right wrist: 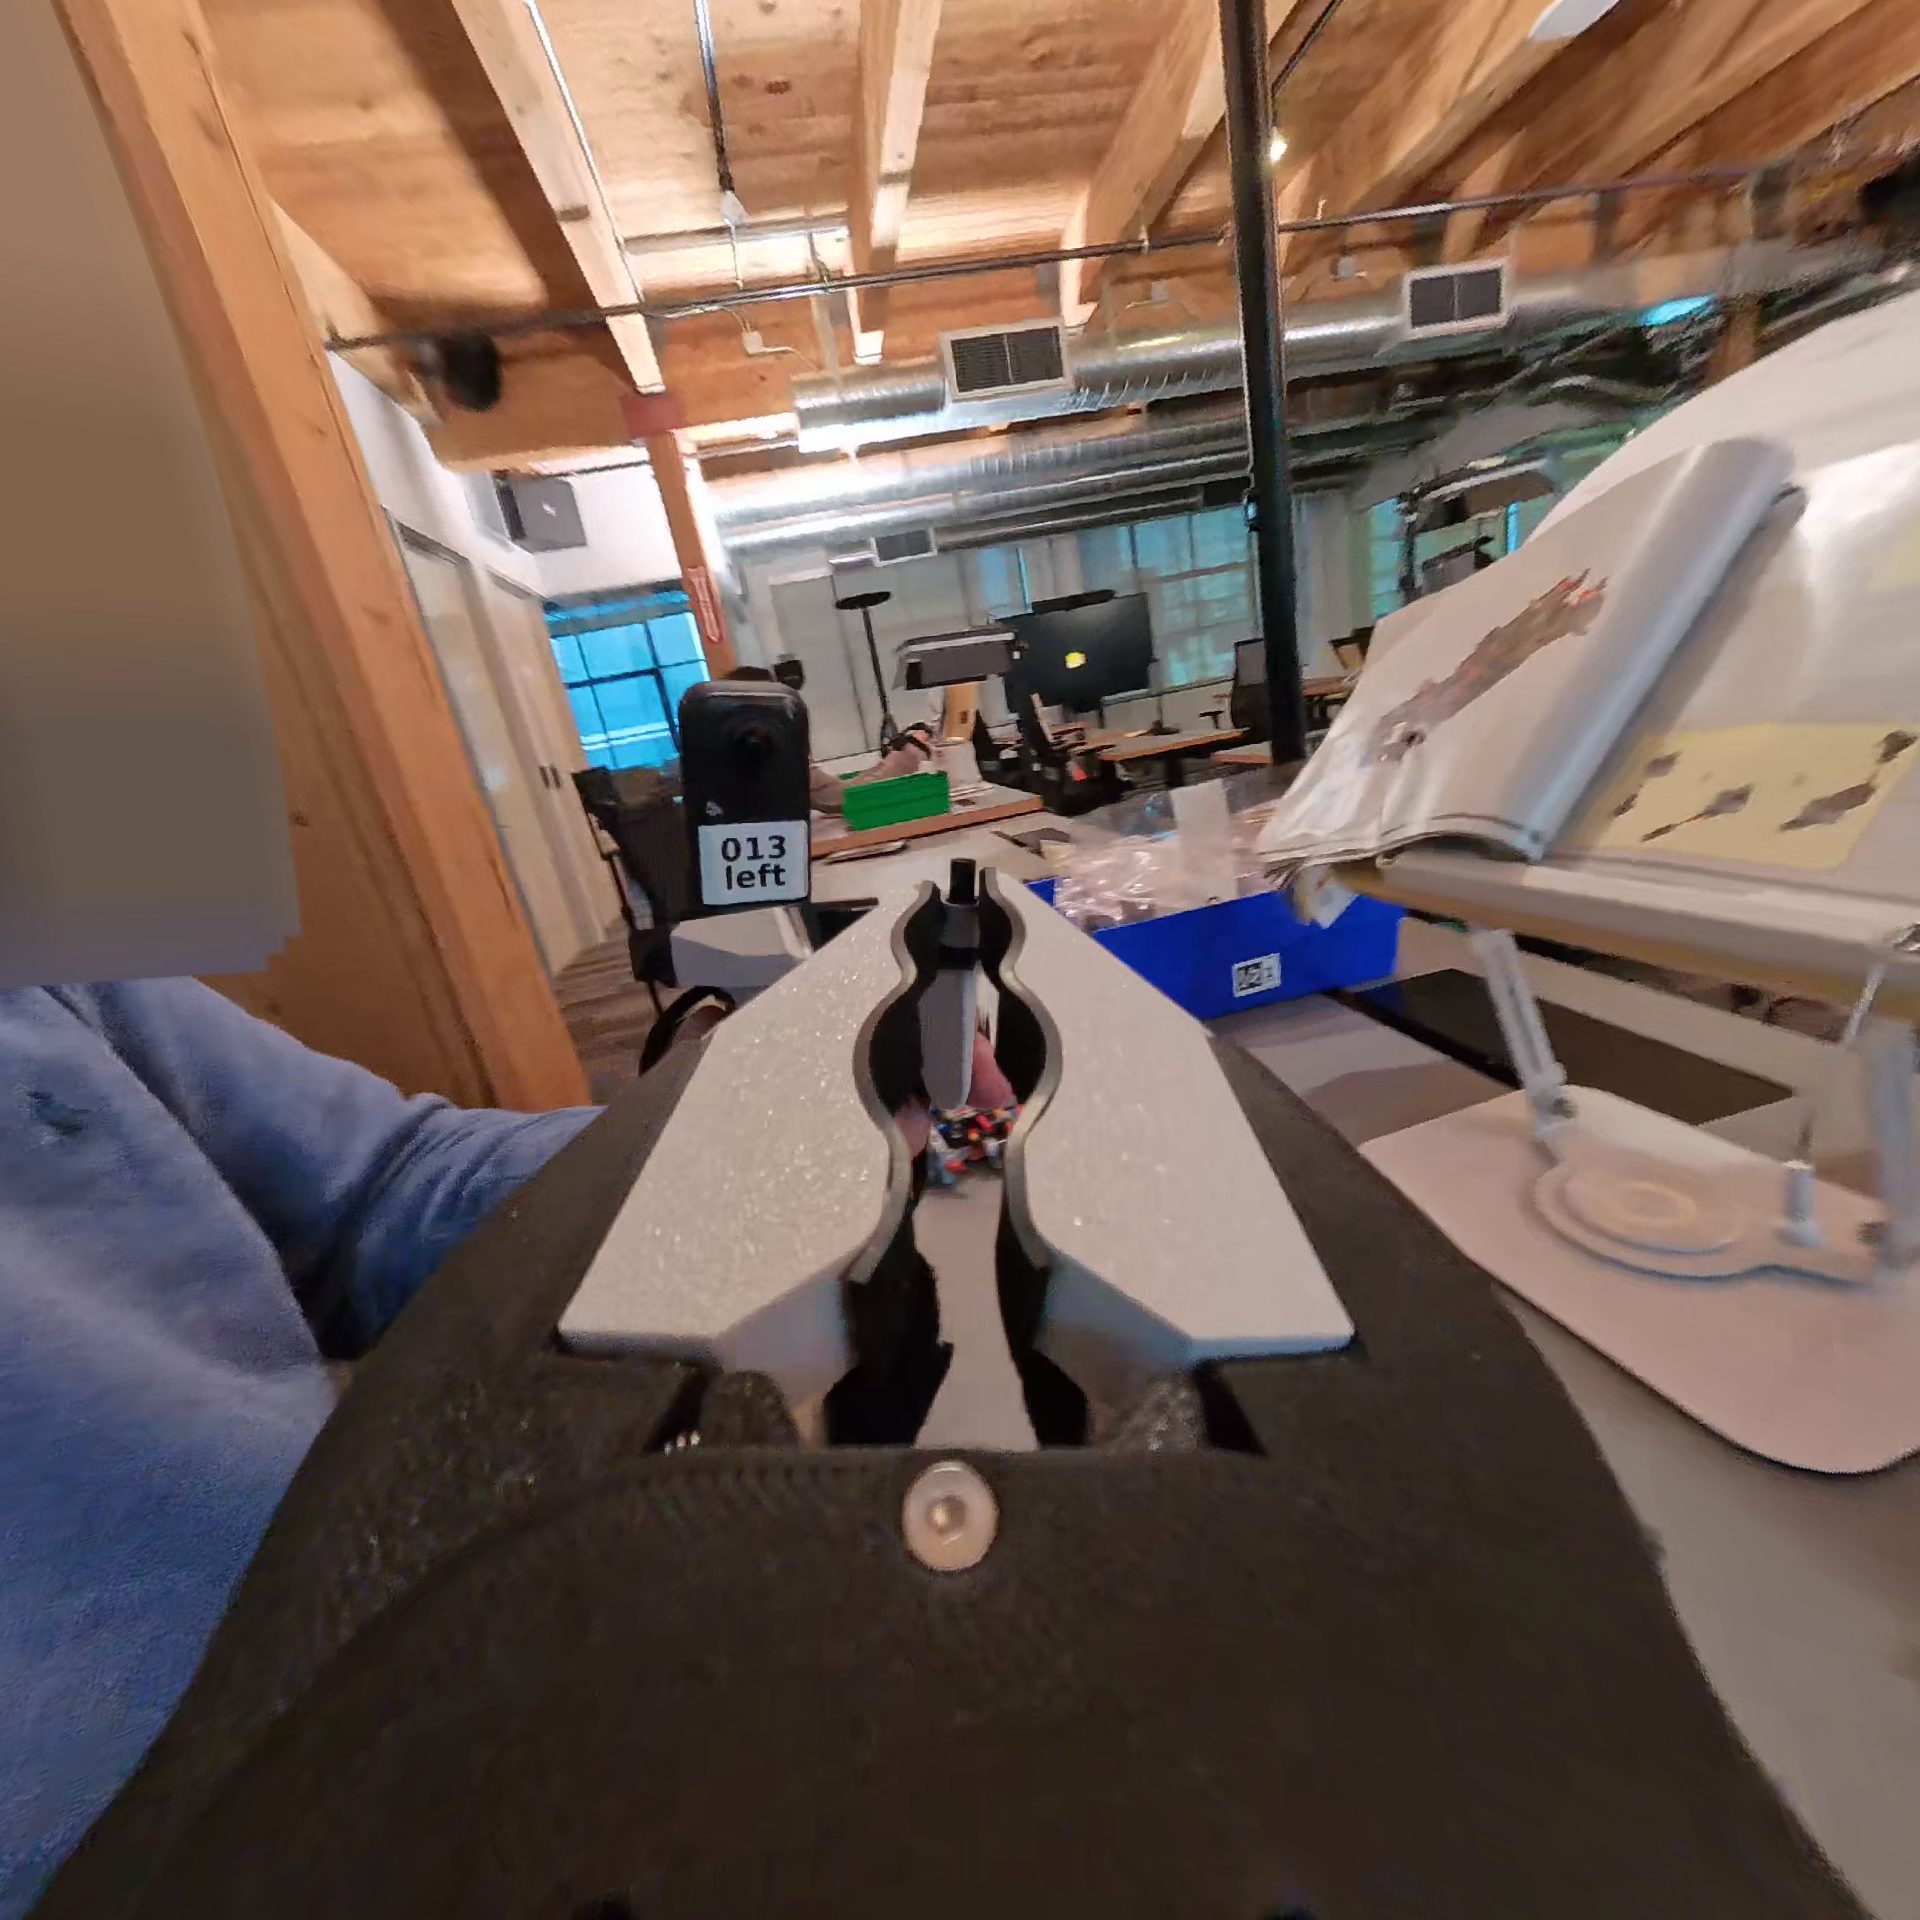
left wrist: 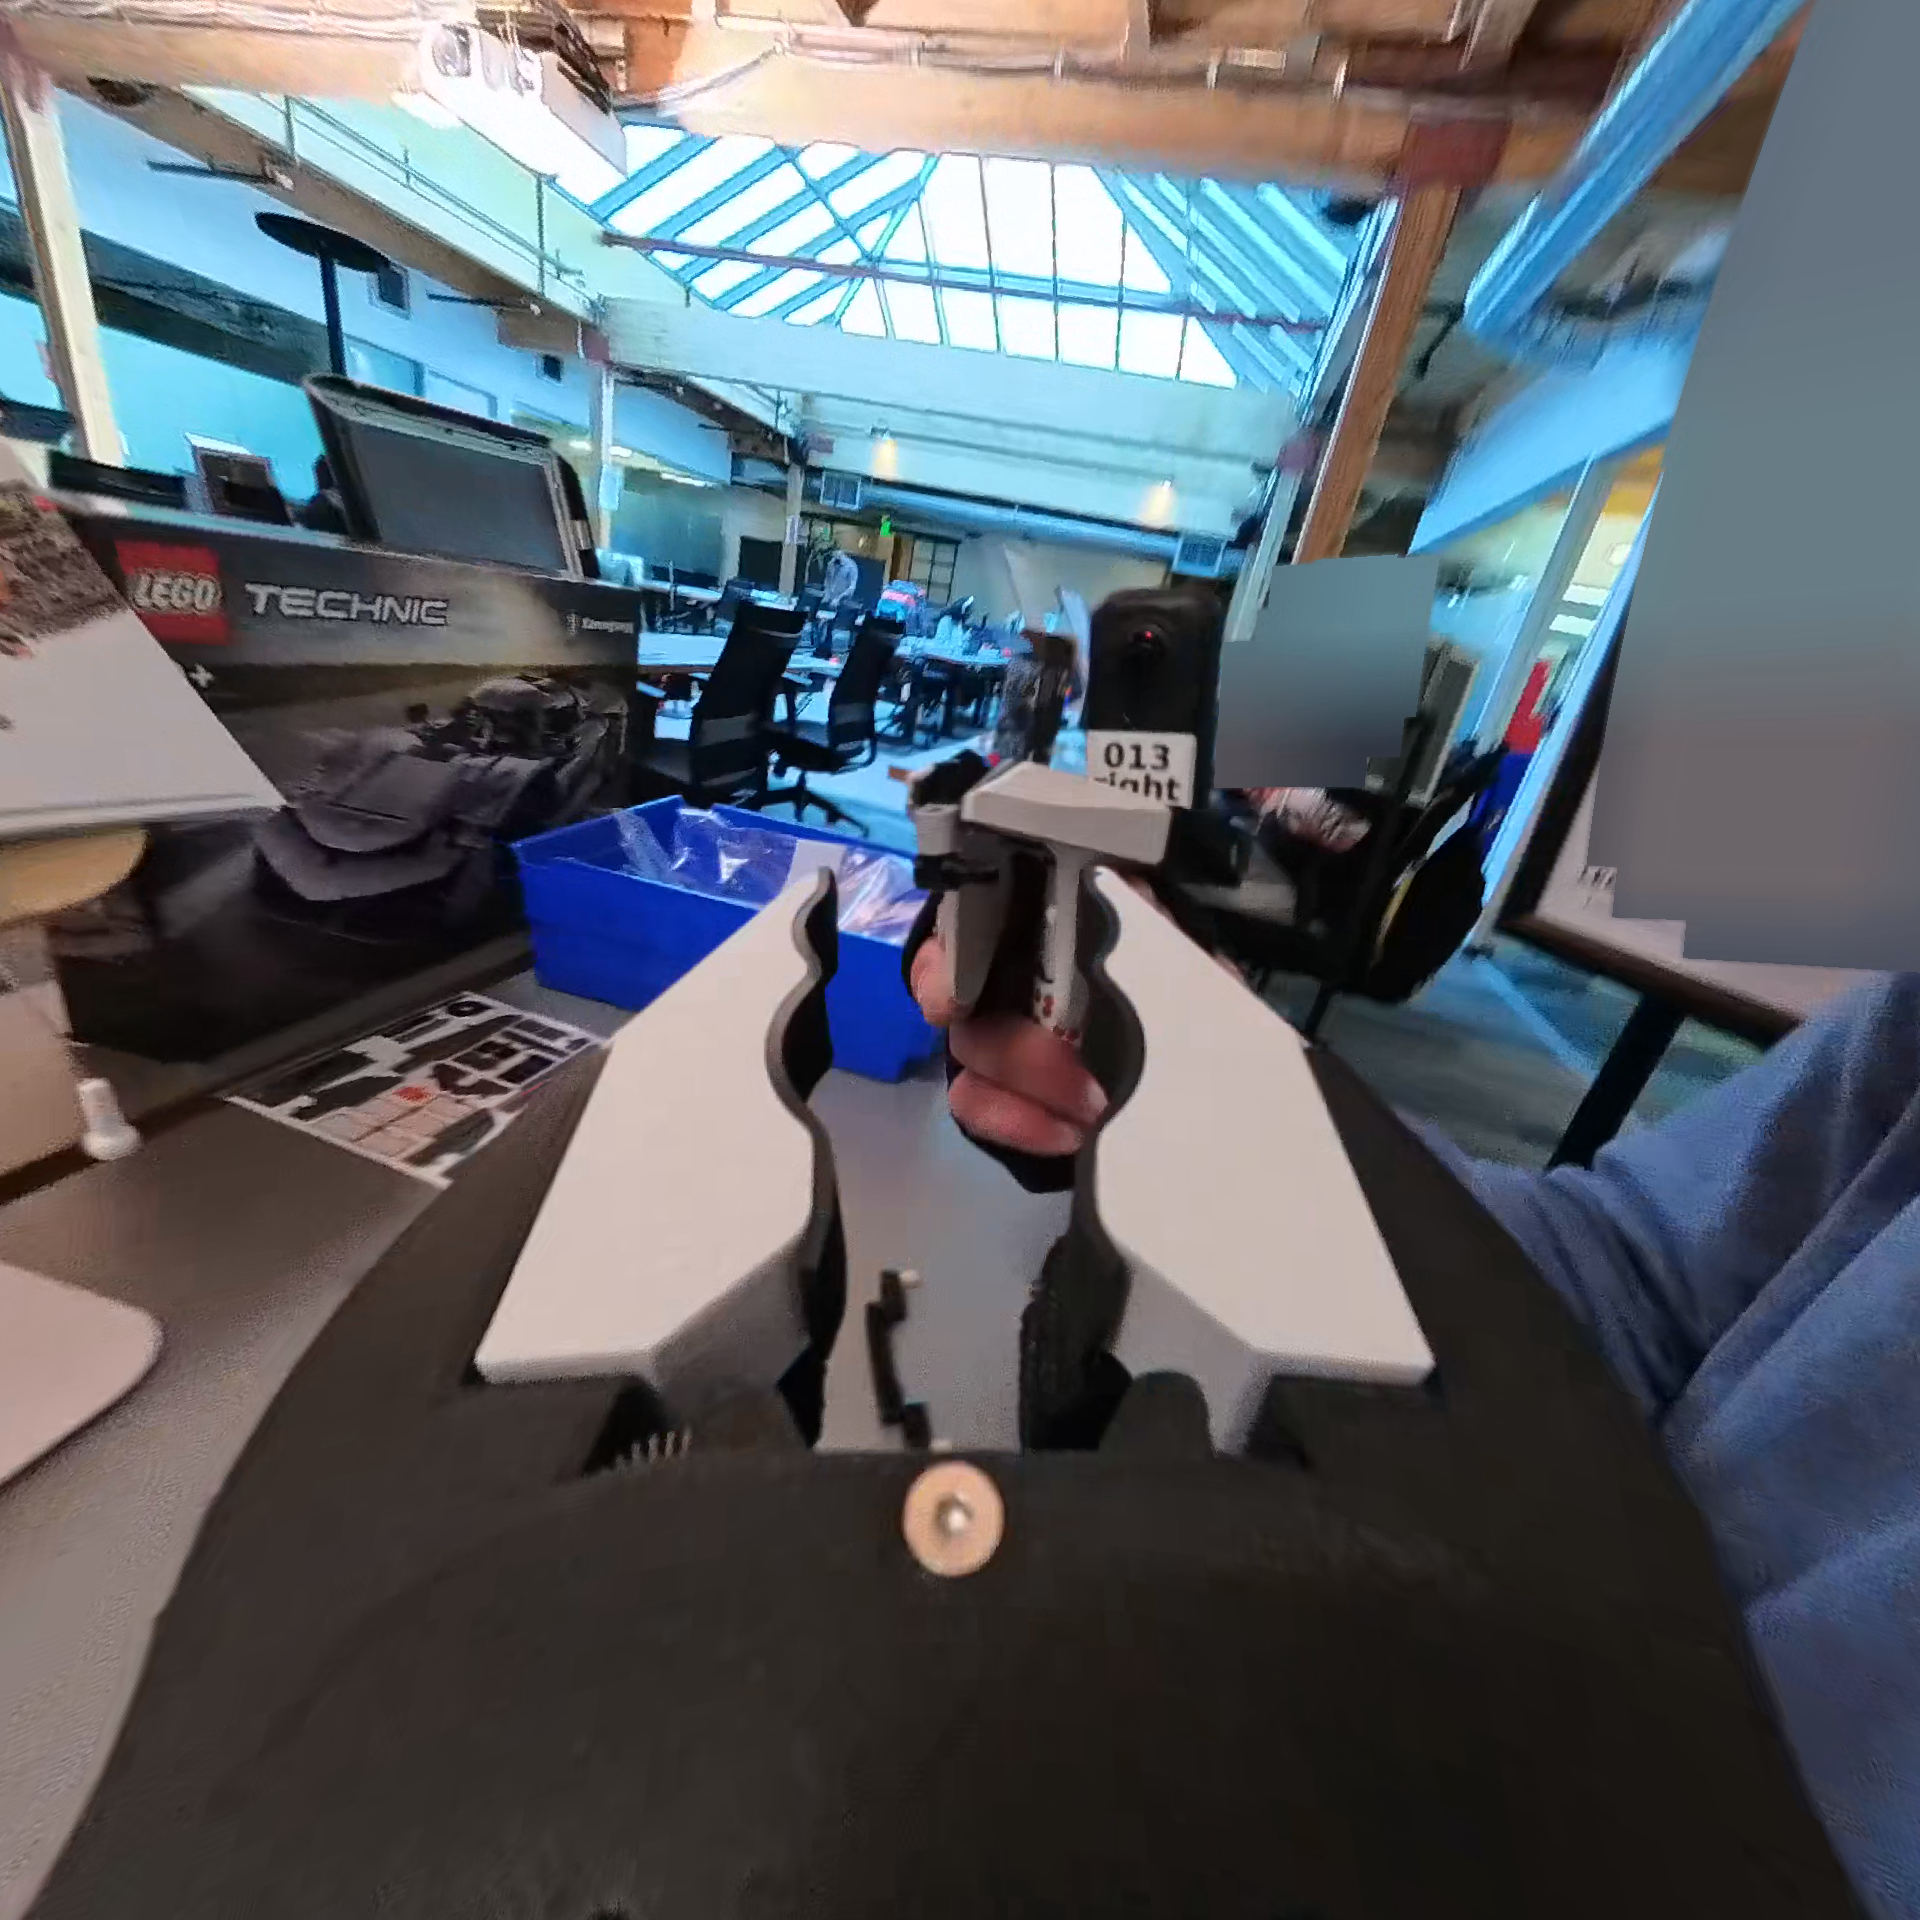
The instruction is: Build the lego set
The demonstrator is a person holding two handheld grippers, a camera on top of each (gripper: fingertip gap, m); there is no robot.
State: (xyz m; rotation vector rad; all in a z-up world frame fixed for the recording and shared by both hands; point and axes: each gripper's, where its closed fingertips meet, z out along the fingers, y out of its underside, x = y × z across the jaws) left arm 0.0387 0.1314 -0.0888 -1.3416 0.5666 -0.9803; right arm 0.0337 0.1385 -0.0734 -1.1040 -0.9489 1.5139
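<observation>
left gripper (left wrist: 956,935) jaws apart, empty | right gripper (right wrist: 961,904) jaws pinching grey lego piece (right wrist: 951,1029) midair above tabletop (right wrist: 1351,1049) | risk: thin grip, piece could twist out when pressed

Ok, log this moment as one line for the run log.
left gripper open | right gripper shut on grey Lego assembly | grippers facing each other | instruction booklet propped open
</observation>
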